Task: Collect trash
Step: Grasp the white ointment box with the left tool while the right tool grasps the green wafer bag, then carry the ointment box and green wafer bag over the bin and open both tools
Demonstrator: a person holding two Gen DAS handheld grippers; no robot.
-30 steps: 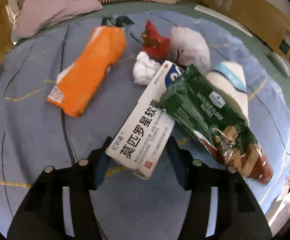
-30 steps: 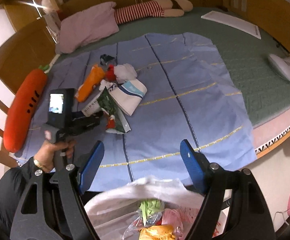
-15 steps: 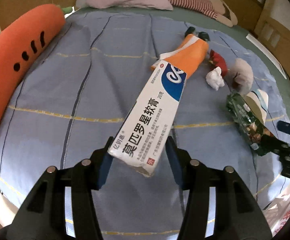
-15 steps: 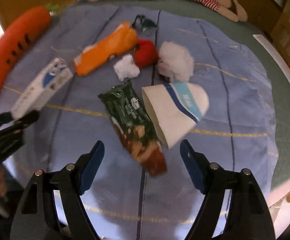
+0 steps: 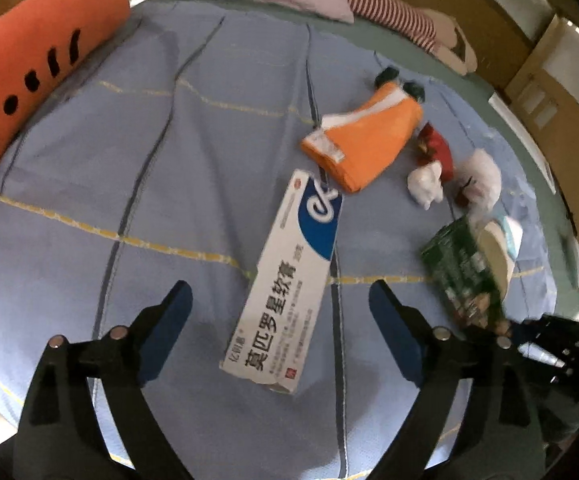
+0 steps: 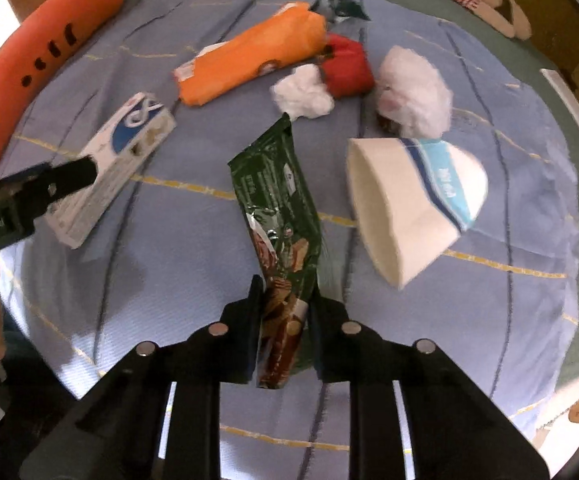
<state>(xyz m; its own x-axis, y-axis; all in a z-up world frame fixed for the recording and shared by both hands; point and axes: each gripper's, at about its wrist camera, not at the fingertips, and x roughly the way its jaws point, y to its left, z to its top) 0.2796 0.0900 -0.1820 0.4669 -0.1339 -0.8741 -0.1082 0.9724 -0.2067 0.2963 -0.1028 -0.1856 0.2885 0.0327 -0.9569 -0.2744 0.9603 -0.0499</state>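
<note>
- Left gripper (image 5: 277,316): jaws opening, white ointment box (image 5: 285,280) loose between them at frame centre; light, stiff, take its long sides.
- Right gripper (image 6: 283,312): jaws closing on the green snack wrapper (image 6: 279,216), lower centre; thin, crinkly, slippery.

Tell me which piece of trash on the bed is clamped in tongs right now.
The green snack wrapper, pinched at its near end by the closing right tongs. The white box lies loose between the opening left tongs.

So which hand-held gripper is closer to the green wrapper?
The right. The right hand-held gripper is closing its jaws with the green wrapper already between them. The left hand-held gripper is off beside it, jaws opening around the white box.
</note>
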